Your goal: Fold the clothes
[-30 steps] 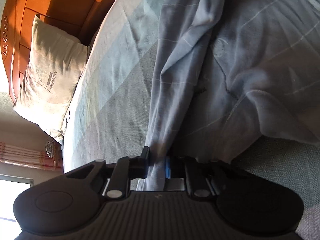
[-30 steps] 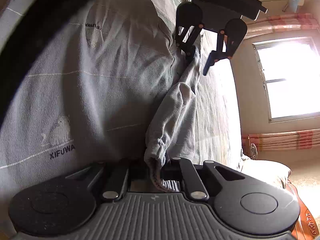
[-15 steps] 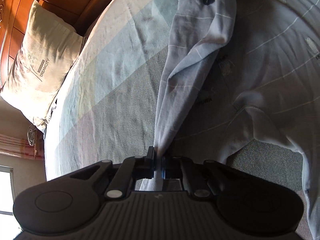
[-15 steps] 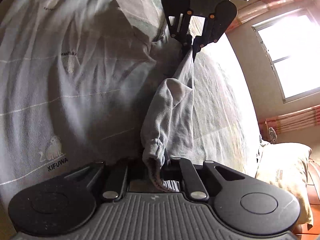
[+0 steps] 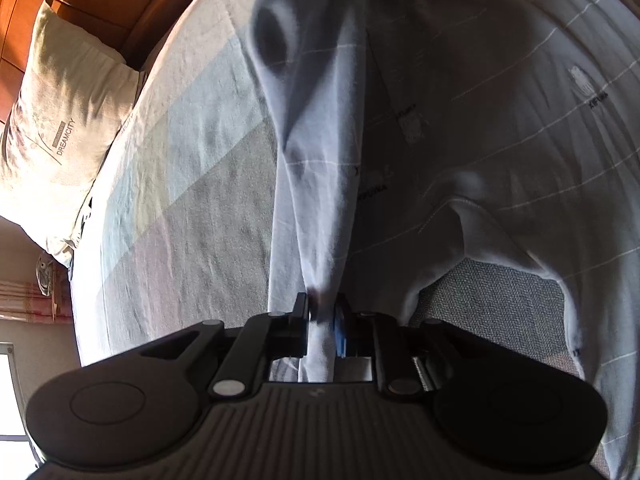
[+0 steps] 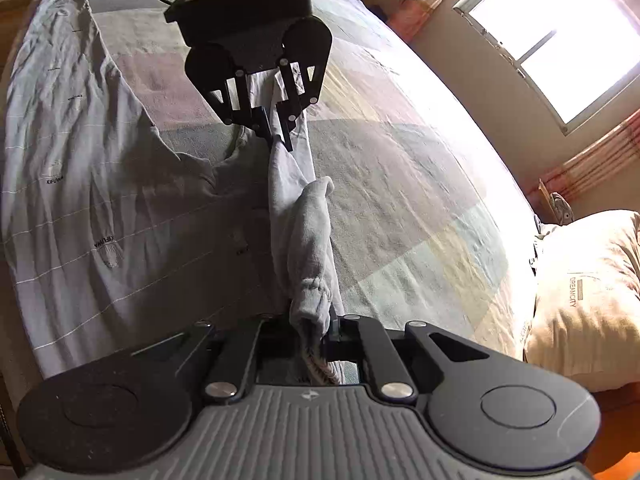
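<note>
LEFT: your left gripper (image 5: 322, 316) clenches trousers (image 6: 100, 184) leg edge | RIGHT: right gripper (image 6: 320, 330) grips the waistband end | CHANGE: edge now lifted taut above the bed (image 6: 400, 184), toward 12 o'clock | MEANS: leg-over-leg fold under way

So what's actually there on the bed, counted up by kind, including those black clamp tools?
Grey garments: 1, the grey pyjama trousers, one leg stretched between the tools
Pillows: 1, the cream pillow
Black clamp tools: 2, the left gripper and the right gripper, each shut on that leg
Total: 4
</note>
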### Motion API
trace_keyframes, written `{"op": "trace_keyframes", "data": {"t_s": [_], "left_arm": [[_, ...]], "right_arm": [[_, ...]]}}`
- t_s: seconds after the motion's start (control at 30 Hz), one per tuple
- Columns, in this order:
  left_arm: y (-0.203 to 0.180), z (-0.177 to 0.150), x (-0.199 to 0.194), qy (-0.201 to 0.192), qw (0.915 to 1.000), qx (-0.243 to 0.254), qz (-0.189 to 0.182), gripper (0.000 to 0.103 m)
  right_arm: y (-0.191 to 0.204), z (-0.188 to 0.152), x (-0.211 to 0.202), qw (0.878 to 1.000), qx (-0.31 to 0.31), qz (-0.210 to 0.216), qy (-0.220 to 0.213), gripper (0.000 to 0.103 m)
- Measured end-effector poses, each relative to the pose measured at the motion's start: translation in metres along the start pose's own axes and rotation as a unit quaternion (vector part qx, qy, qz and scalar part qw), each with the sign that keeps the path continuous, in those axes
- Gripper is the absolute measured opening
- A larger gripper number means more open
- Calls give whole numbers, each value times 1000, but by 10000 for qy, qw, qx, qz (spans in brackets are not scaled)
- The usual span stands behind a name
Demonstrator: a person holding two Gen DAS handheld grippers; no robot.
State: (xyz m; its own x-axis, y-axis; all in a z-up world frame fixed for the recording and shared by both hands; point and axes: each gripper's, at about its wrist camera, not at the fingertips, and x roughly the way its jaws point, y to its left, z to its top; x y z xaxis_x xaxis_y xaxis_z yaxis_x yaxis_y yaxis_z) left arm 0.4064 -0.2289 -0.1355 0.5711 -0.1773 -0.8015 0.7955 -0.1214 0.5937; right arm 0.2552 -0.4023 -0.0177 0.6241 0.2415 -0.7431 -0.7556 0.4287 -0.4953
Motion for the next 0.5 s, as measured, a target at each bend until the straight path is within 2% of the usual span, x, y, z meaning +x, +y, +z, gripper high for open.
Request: {"op": "trace_keyframes", "data": {"t_s": [0.23,0.3,0.4,0.5], "left_arm": [[3,-33,31,431,9990,131,-39,15],[1,-41,34,300,9992,254,-43,13],[1,-43,25,246,9991,330,-109,2],[4,-44,12,222,9990,324,-216,1]], "right_arm": [[14,-8,13,9998,-100,151,92,11],[16,-10,14,9998,-70,171,109,11],[19,-11,19,9997,-71,190,132,11],[23,-12,27,9996,-53,198,175,11]]}}
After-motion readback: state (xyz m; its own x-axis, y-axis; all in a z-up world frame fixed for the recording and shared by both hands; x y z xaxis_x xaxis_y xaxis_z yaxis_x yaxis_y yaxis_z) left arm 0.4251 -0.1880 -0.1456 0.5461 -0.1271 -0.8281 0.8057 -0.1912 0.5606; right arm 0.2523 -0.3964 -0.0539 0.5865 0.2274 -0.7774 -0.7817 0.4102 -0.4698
